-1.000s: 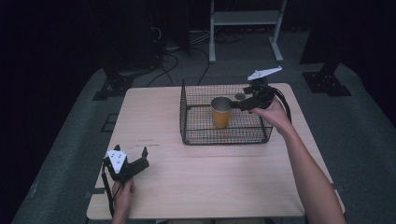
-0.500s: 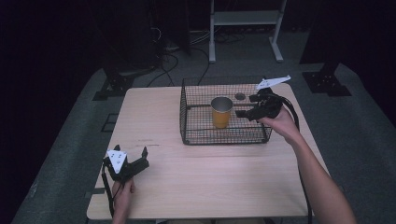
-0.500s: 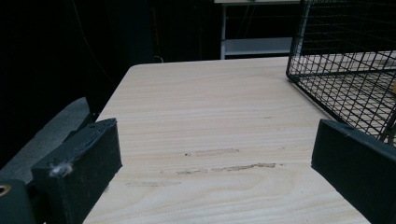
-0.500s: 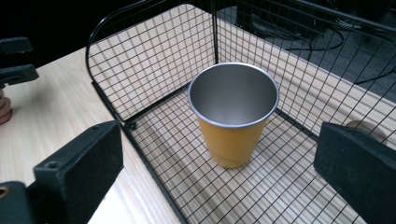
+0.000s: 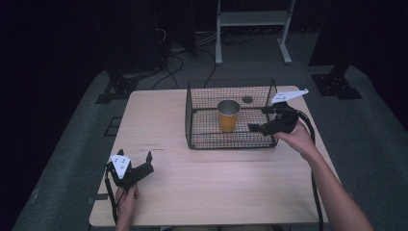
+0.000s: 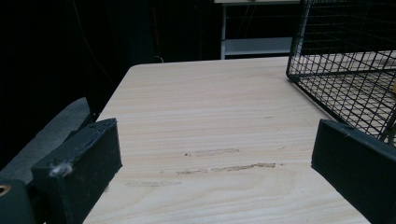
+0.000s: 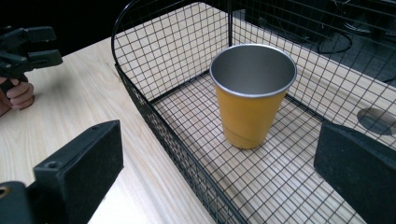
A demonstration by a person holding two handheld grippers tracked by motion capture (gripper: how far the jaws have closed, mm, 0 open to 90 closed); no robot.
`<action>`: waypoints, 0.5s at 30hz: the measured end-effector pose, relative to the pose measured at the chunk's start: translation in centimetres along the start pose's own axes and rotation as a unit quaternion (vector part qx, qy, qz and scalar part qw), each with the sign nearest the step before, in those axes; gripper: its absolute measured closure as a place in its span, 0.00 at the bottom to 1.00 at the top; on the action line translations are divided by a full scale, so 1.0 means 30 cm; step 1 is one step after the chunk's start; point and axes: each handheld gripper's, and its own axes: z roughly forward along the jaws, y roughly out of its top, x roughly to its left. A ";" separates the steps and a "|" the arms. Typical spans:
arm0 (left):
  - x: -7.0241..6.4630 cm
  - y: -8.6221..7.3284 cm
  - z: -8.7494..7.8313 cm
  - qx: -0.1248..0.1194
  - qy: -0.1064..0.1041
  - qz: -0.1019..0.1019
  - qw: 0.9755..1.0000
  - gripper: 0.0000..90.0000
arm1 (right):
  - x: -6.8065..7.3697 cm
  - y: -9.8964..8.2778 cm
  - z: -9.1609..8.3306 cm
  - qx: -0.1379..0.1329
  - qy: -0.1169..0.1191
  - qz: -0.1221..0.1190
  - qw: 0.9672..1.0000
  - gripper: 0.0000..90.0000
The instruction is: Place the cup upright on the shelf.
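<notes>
With its jaws wide apart and empty, the right gripper (image 5: 263, 119) at the basket's (image 5: 192, 120) right wall could tip the upright cup (image 5: 228, 115) by clipping its rim.

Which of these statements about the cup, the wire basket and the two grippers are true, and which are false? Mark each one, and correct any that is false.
1. The yellow cup stands upright inside the wire basket. True.
2. The cup is full of liquid. False: its metal inside is empty.
3. The right gripper is clamped on the cup. False: its jaws are wide apart and the cup stands free between and beyond them.
4. The left gripper is near the table's front left corner, apart from the basket. True.
5. The left gripper holds a small block. False: its jaws are open with nothing between them.
6. The basket rests on the table's far right part. True.
</notes>
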 end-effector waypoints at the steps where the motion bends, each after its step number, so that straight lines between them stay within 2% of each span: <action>1: 0.000 0.000 0.000 0.000 0.000 0.000 1.000 0.01 | 0.002 -0.006 -0.004 -0.001 0.001 0.002 1.000 0.01; 15: 0.000 0.000 0.000 0.000 0.000 0.000 1.000 0.01 | 0.032 -0.092 -0.044 -0.008 0.009 0.003 1.000 0.01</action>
